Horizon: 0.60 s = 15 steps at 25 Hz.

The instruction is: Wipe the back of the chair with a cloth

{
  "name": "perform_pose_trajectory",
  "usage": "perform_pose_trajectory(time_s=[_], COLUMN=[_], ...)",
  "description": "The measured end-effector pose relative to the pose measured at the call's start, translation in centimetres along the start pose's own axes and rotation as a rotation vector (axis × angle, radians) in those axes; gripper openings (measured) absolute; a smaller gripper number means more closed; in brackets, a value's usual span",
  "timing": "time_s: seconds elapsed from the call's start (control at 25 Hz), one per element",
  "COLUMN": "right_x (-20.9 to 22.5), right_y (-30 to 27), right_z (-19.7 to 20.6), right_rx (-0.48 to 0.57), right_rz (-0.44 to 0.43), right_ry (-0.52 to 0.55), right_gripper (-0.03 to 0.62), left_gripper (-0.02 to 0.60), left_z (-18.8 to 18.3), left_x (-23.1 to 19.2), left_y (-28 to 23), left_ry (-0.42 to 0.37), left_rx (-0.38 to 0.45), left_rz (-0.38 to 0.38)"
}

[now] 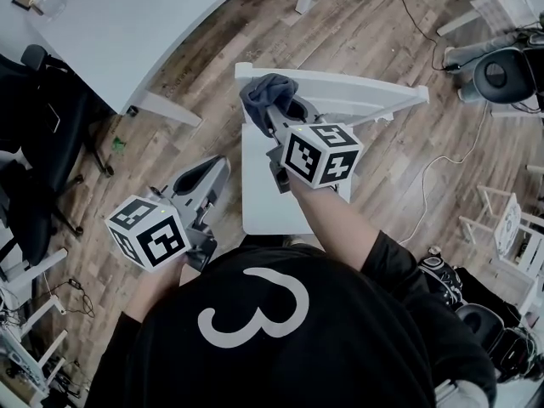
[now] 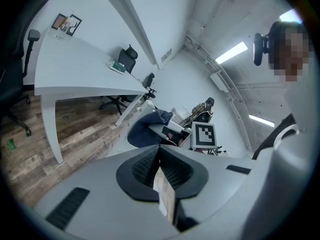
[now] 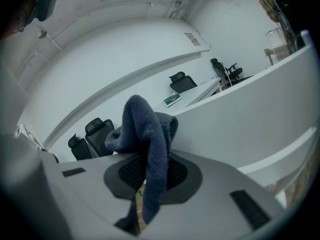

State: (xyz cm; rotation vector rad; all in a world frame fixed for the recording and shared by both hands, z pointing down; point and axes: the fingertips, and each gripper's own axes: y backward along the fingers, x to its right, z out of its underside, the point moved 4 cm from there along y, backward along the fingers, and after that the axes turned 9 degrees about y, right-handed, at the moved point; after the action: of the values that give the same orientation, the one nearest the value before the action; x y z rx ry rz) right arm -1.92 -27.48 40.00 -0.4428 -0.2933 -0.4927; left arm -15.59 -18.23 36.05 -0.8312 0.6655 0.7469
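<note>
Wood floor (image 1: 399,185) below; my right gripper (image 1: 274,107) pinches the cloth (image 1: 265,88) at the left end of the chair back (image 1: 365,99), rail running right; left gripper (image 1: 212,168) near-left, jaws together, empty

Cool, even light is filling the room, coming from long white ceiling tube lamps (image 2: 231,53), which are glaring slightly. Shadows are lying soft on the brown wooden plank floor (image 1: 365,32). Both gripper views are bending and darkening at their round edges; the dark blue knitted cloth (image 3: 147,134) is showing sharp.
</note>
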Motion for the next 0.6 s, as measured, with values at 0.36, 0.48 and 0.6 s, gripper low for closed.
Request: perform_pose_trajectory(time_s=[0.36,0.48,0.6], right_x=[2.0,3.1,4.3], right_y=[1.8,2.7,3.8], right_z=[-0.1,-0.2,-0.3], right_rx=[0.002,0.005,0.014], right_rz=[0.047,0.068,0.097], right_ry=[-0.010,-0.011,-0.016], right_gripper=[0.052,0.052,0.052], left_gripper=[0.014,0.014,0.014], left_z=[0.8,0.9,1.0], left_x=[0.9,1.2,1.6], left_y=[-0.8,-1.4,-2.1], left_ry=[-0.019,-0.020,-0.028], left_rx=[-0.028,-0.041,-0.060], left_rz=[0.030,0.041,0.046])
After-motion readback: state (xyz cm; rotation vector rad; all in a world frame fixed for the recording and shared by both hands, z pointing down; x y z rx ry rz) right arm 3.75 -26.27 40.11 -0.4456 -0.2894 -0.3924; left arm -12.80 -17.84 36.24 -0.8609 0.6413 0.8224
